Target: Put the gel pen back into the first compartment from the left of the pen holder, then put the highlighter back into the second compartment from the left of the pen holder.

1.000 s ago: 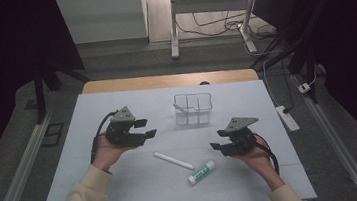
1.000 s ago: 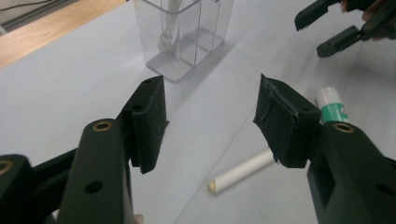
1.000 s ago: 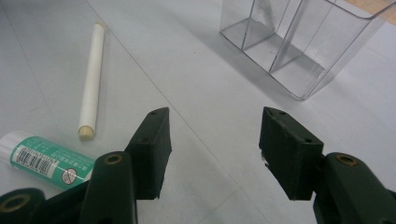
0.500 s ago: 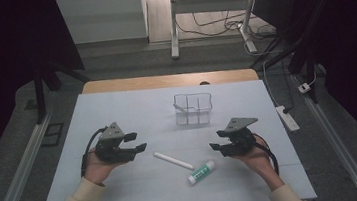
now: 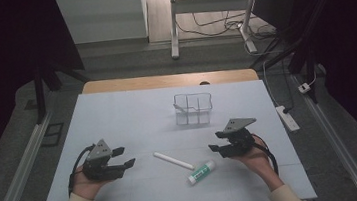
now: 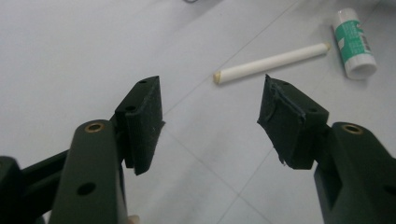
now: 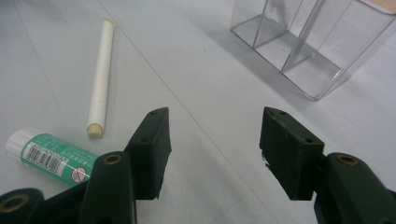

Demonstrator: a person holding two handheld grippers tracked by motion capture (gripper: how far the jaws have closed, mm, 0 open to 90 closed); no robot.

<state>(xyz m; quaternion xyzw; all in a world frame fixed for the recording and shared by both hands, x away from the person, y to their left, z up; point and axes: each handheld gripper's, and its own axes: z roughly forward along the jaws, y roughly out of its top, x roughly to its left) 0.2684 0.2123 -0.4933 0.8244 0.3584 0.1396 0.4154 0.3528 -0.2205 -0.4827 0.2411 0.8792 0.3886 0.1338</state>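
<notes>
Jaws of the left gripper (image 5: 128,156) have just been opening, nothing between them; the right gripper (image 5: 214,142) is gaping empty. Between both, a white cylindrical stick (image 5: 173,160) is lying beside a green-labelled glue tube (image 5: 201,172), with a clear plastic divided box (image 5: 193,108) sitting beyond on the pale blue table mat (image 5: 118,117).

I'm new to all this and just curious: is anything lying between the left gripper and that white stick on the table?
Nothing visible. The left gripper has its jaws open and empty, and bare table runs from them to the white stick. The glue stick lies beyond the stick, out of the way.
</notes>
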